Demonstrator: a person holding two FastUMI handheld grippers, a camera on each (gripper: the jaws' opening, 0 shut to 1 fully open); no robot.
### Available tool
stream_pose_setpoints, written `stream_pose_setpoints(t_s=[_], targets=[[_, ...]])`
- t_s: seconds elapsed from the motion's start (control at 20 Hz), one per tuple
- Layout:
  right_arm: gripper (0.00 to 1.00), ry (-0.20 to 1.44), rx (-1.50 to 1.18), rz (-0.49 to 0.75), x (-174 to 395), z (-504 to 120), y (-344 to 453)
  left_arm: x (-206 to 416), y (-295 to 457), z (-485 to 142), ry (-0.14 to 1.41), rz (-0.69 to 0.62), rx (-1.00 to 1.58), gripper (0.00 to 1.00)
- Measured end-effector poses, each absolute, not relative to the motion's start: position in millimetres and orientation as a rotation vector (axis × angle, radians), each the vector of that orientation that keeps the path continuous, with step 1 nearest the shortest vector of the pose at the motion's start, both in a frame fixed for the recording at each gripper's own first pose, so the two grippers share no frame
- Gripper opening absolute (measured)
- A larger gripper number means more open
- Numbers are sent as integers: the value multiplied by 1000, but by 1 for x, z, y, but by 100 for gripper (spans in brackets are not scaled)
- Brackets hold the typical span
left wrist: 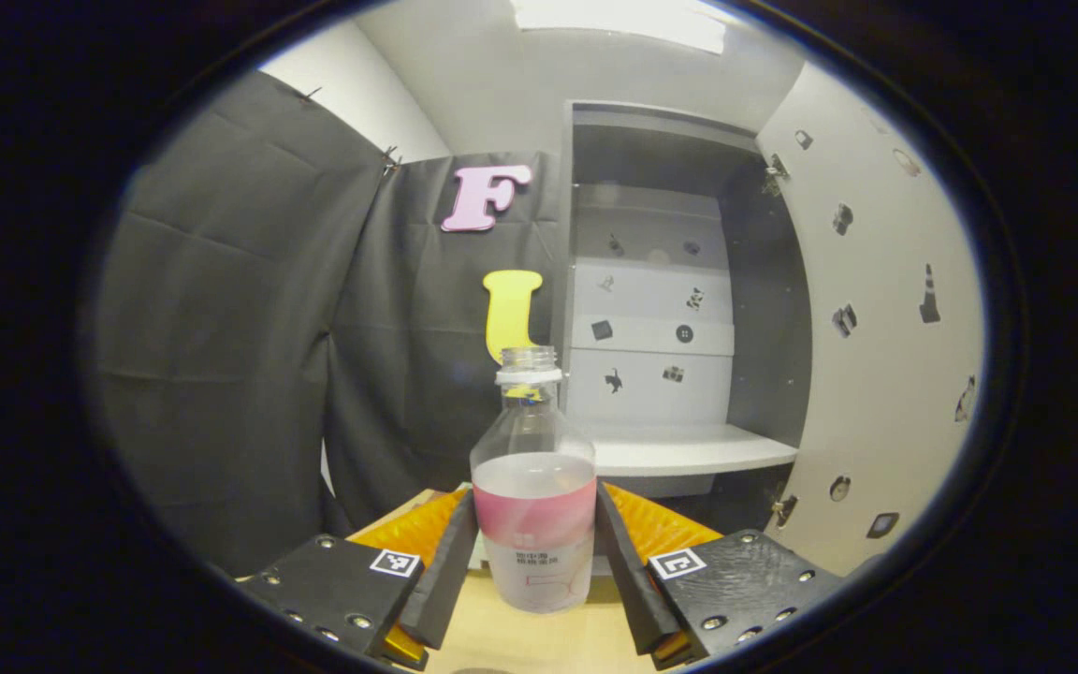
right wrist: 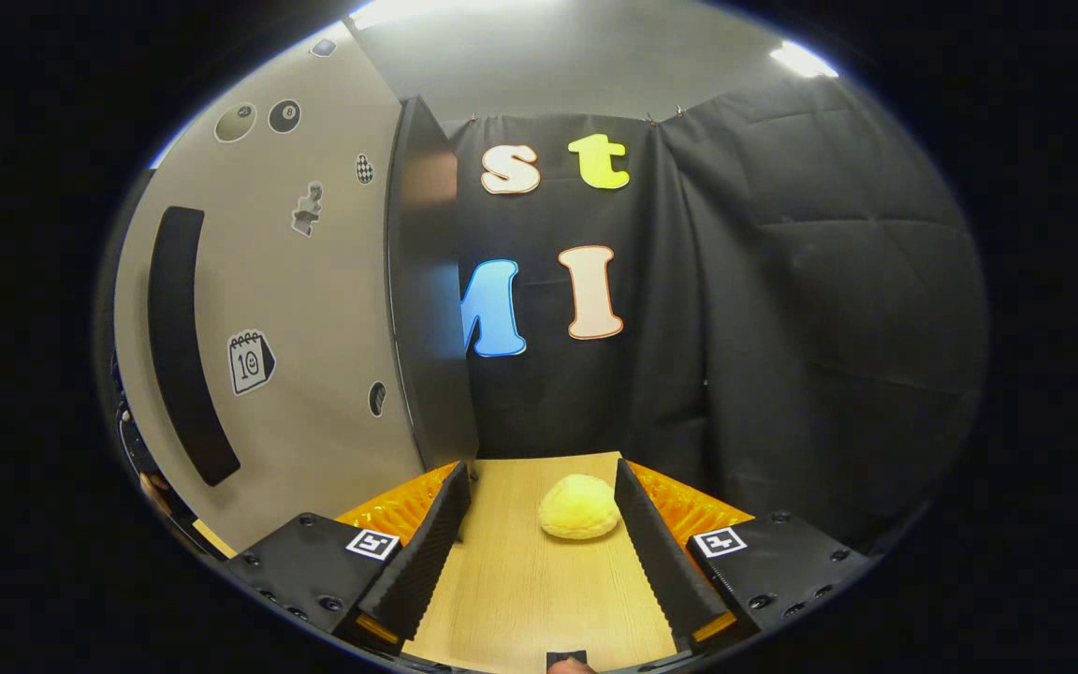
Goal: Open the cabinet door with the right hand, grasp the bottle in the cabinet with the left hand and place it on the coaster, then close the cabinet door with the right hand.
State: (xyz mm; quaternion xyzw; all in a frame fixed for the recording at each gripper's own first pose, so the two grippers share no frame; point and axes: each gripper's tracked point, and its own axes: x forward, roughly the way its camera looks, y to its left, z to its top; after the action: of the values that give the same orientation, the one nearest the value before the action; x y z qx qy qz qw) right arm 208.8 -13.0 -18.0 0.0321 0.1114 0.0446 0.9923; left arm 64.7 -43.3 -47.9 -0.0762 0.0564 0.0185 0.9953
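Note:
In the left gripper view a clear, capless bottle point(left wrist: 533, 487) with a pink label and a little liquid stands upright between my left gripper's point(left wrist: 534, 494) fingers. Both fingers press on its sides, low over the wooden table point(left wrist: 511, 641). Behind it the cabinet point(left wrist: 651, 318) is open, its white shelf point(left wrist: 689, 449) bare and its door point(left wrist: 876, 328) swung out to the right. In the right gripper view my right gripper point(right wrist: 540, 471) is open over the table with nothing between its fingers. The door point(right wrist: 296, 309) with its dark curved handle point(right wrist: 183, 346) stands just to its left.
A yellow, bun-shaped soft object point(right wrist: 579, 506) lies on the wooden table point(right wrist: 520, 590) ahead of the right gripper. Black cloth walls close the booth behind and to the sides. The door's edge point(right wrist: 427, 281) stands close to the right gripper's left finger.

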Motion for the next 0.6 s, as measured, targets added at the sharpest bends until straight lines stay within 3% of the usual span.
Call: stream_pose_setpoints(t_s=[0.05, 0.15, 0.6], targets=[[98, 227, 60, 87, 209, -21, -14, 59, -42, -57, 121, 42, -157, 71], [92, 229, 56, 82, 210, -21, -16, 49, -41, -77, 140, 53, -165, 71], [93, 230, 14, 92, 222, -22, -7, 7, -22, -167, 237, 150, -186, 71]])
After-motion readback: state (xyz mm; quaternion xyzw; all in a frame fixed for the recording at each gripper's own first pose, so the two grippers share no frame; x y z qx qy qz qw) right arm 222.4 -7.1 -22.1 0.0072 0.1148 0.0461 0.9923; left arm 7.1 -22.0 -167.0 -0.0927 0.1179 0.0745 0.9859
